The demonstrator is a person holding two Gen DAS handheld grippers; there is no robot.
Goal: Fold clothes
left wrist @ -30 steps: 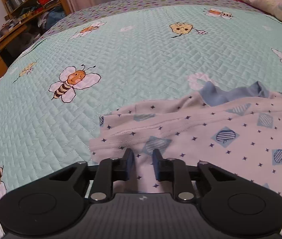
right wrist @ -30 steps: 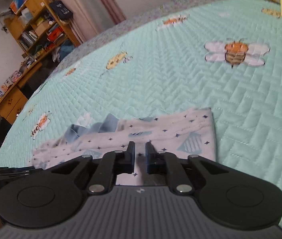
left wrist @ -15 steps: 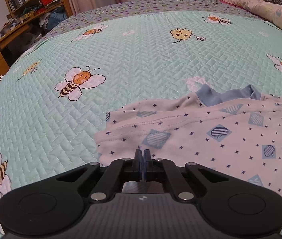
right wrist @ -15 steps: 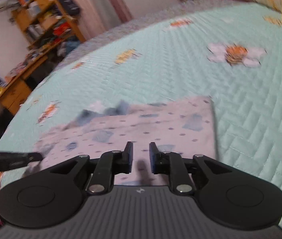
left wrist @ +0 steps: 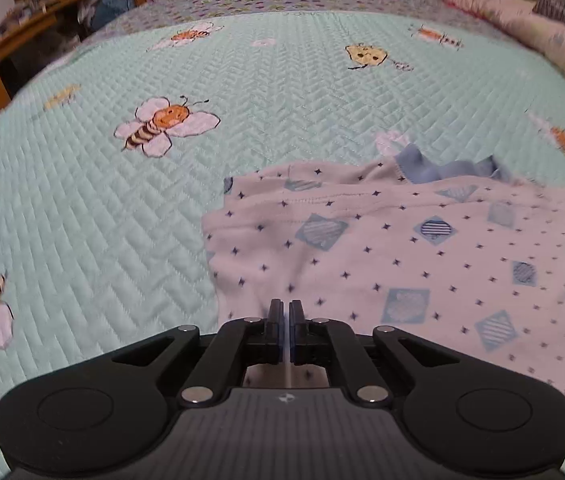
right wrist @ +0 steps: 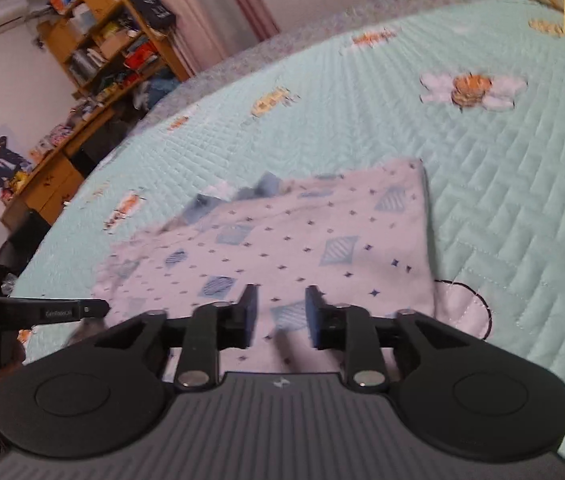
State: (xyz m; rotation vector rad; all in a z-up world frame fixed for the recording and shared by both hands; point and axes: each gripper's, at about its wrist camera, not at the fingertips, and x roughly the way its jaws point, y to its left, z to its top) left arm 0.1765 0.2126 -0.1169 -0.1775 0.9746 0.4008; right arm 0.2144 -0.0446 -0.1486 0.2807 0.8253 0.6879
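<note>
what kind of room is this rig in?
Most likely a lived-in bedroom. The work surface is a bed under a mint-green quilted bedspread with bee prints, pale floral pillows lie at its far end, and a cluttered wooden bookshelf over a desk lines the wall.

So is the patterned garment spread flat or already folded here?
Folded at least partly: the garment lies as a compact shape with a straight right edge, and layered hems show at its left end.

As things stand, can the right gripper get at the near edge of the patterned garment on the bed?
Probably yes. The right gripper hangs right over the garment with its jaws opening and fabric showing between the fingers, nothing lying across it. The left gripper is shut, off to the side.
</note>
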